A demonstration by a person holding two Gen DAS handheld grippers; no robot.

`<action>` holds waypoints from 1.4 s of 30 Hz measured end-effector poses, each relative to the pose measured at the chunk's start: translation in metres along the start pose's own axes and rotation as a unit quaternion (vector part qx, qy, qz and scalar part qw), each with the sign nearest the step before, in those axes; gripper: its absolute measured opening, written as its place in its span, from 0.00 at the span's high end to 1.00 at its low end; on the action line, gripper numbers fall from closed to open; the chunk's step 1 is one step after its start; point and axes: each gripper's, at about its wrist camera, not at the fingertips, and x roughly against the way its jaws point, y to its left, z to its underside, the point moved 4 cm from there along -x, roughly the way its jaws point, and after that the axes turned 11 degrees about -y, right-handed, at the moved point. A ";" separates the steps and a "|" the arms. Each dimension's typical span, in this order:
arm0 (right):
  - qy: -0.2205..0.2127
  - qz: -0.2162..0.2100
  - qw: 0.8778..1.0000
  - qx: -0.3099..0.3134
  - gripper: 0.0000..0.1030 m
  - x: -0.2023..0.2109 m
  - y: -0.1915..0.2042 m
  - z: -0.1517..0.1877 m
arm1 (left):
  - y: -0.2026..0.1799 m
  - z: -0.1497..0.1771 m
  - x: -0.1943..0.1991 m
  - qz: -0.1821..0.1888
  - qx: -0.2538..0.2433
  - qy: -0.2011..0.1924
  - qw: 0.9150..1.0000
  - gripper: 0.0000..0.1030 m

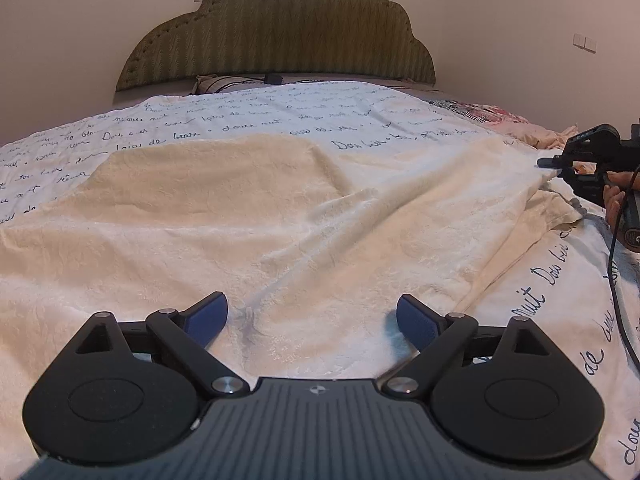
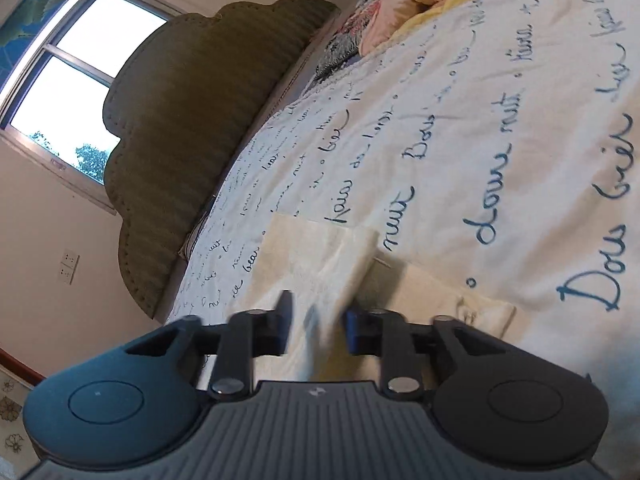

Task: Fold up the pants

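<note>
Cream fleece pants [image 1: 280, 208] lie spread across the bed, creased toward the right. My left gripper [image 1: 312, 320] hovers low over their near part, its blue pads [image 1: 208, 316] wide apart, and it is open with only flat cloth beneath them. At the right edge, my right gripper [image 1: 550, 164] is shut on the pants' edge, which is pulled up into a taut ridge toward it. A hand [image 1: 616, 196] holds that gripper. In the tilted right wrist view, a strip of the pants [image 2: 320, 256] runs out from between the right gripper [image 2: 318, 328] fingers.
The bedspread [image 1: 240, 120] is white with blue handwriting. A green padded headboard [image 1: 276, 40] and a pillow [image 1: 224, 82] are at the far end. Pink bedding [image 1: 500, 116] is bunched at the far right. A black cable [image 1: 616, 280] trails down the right side.
</note>
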 end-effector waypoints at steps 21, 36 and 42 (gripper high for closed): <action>-0.104 0.102 0.981 0.131 0.79 0.093 -0.007 -0.025 | -0.003 -0.009 0.014 0.015 0.000 -0.016 1.000 0.13; -0.052 0.005 0.987 0.152 0.30 0.063 0.017 -0.010 | -0.012 -0.024 0.033 -0.035 -0.021 -0.043 0.998 0.11; 0.091 -0.097 0.959 0.250 0.30 0.058 0.060 0.030 | 0.012 -0.031 0.019 -0.079 0.050 -0.019 0.995 0.11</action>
